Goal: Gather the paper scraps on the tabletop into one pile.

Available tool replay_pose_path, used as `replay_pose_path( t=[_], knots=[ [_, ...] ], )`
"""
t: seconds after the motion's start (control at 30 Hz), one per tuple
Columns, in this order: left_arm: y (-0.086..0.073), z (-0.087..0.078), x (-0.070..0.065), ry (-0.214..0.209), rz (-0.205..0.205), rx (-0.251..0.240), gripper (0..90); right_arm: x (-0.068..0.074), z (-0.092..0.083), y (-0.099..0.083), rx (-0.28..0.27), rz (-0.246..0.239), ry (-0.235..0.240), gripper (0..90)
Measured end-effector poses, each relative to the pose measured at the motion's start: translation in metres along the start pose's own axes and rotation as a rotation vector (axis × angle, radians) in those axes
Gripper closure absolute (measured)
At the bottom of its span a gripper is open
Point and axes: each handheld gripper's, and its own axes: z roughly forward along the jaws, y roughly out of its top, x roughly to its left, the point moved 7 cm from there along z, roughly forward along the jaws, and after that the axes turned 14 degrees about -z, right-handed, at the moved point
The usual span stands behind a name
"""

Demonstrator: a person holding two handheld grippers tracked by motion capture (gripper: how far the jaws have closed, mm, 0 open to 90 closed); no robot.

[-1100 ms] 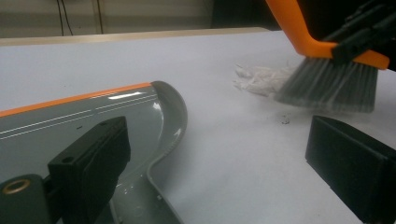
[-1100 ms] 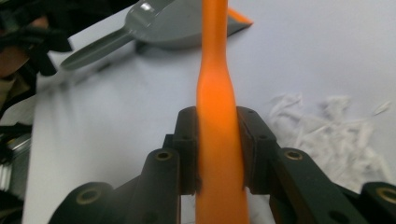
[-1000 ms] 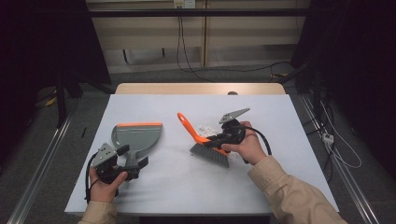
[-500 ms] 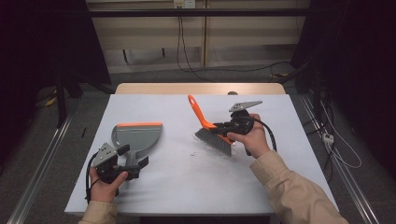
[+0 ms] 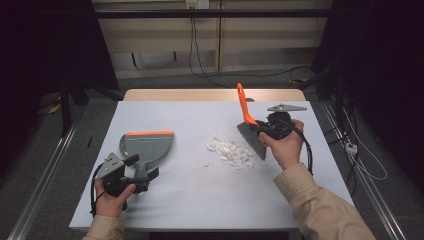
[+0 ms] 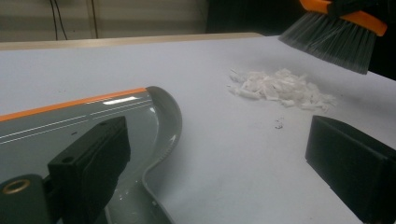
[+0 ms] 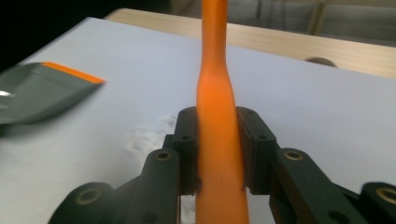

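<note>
Brush (image 5: 248,127) clamped by its orange handle in right claw (image 5: 263,129), bristles above white scraps (image 5: 230,151); left claw (image 5: 142,169) wide beside dustpan (image 5: 146,145).

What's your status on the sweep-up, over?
Right gripper shut on brush, bristles raised beside white scraps. Left gripper open at dustpan, not gripping. Nothing between pile and pan.

No readable text, label, brand, number or sign showing anywhere in these views.
</note>
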Motion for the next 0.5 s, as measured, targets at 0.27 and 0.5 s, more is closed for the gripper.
replay_pose_path(
  t=[0.27,0.5],
  knots=[
    [0.002,0.001,-0.004,-0.014,0.001,-0.007,6.2,-0.004,0.020,-0.041,0.081,-0.018,-0.167,71.3],
    [0.002,0.000,-0.002,-0.006,0.003,-0.006,6.2,0.019,0.036,-0.036,0.058,-0.033,-0.157,71.3]
  ],
)
